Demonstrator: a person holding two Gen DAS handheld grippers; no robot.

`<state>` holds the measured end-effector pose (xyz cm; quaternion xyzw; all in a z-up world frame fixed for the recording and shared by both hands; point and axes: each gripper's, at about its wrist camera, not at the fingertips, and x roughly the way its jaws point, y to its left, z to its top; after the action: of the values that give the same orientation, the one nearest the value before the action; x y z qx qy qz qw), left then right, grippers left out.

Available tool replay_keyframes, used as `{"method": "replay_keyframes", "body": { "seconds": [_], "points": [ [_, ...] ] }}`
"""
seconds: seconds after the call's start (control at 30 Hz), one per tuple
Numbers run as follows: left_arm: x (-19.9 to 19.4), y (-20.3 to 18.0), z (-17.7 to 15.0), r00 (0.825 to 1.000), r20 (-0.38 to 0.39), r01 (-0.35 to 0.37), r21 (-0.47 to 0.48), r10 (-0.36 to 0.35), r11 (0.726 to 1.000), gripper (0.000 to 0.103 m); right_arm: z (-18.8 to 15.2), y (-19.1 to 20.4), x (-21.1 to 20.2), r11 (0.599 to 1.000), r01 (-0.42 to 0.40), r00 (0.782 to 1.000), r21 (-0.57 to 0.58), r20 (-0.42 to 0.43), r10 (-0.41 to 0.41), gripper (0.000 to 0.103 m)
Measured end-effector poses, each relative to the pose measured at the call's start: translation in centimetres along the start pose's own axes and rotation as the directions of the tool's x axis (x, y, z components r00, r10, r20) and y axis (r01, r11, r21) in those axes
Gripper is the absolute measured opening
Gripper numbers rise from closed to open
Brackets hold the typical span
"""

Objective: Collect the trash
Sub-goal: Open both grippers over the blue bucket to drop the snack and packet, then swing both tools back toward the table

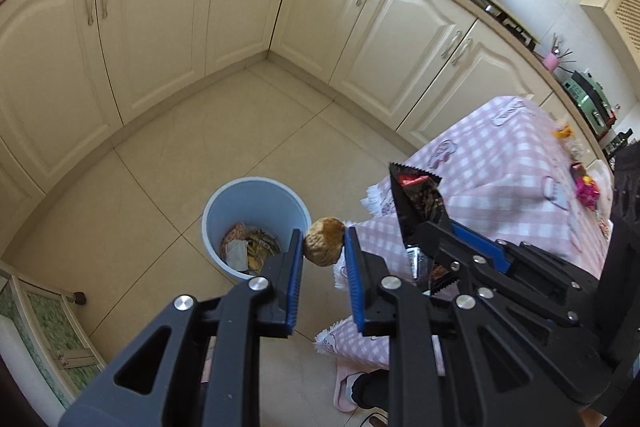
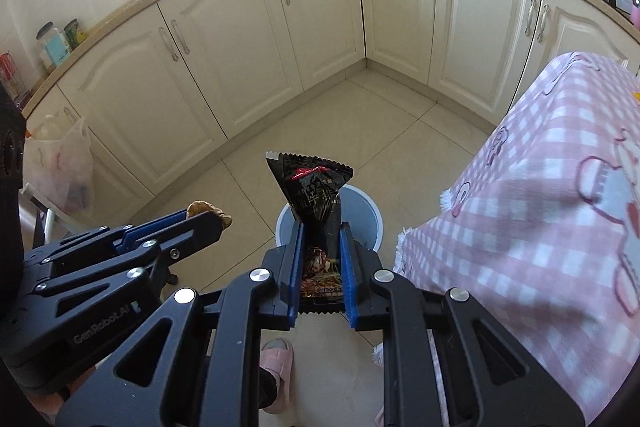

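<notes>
Cream cabinets (image 2: 256, 67), beige tiled floor (image 1: 160, 187)

Each gripper, the left gripper (image 1: 323, 247) and the right gripper (image 2: 322, 247), is built of matte black angular links with triangular cut-outs, joined by round silver screws, its fingers lined with ribbed blue pads (image 1: 295, 279), and "GenRobot.AI" is printed in white at 8 o'clock.

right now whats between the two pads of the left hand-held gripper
A crumpled brown lump of trash sits pinched between the blue pads of the left hand-held gripper, seen in the left wrist view, with the blue bin on the floor beyond it.
</notes>
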<state>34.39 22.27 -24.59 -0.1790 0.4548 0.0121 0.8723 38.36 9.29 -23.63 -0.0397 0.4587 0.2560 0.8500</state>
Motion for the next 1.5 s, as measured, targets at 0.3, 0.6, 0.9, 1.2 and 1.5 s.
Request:
{"method": "replay_keyframes", "body": {
  "seconds": [0.3, 0.6, 0.9, 1.2, 1.5],
  "points": [
    [6.4, 1.3, 4.2, 1.000, -0.025, -0.003, -0.042, 0.002, 0.999, 0.021, 1.6, -2.4, 4.5, 1.000, 0.004, 1.000, 0.025, -0.019, -0.004, 0.016],
    [7.8, 2.3, 5.1, 0.999, -0.020, -0.047, -0.074, 0.046, 0.996, 0.049, 2.3, -3.0, 6.6, 0.999, -0.013, 1.000, 0.035, -0.024, 0.014, 0.016],
    [7.5, 4.2, 4.0, 0.996, -0.029, -0.090, -0.100, 0.088, 0.991, 0.049, 2.5, -2.2, 8.3, 0.999, -0.035, 0.998, 0.027, -0.048, 0.036, 0.016],
    [4.6, 5.6, 5.2, 0.985, 0.050, -0.159, -0.126, 0.167, 0.979, 0.053, 4.9, -0.7, 8.5, 0.997, -0.072, 0.997, 0.028, 0.016, 0.072, 0.028],
    [1.5, 4.9, 6.0, 0.981, 0.101, -0.150, -0.133, 0.164, 0.980, 0.059, 6.4, -0.7, 4.6, 1.000, 0.001, 0.991, 0.007, 0.136, -0.002, 0.054]
  ]
}}
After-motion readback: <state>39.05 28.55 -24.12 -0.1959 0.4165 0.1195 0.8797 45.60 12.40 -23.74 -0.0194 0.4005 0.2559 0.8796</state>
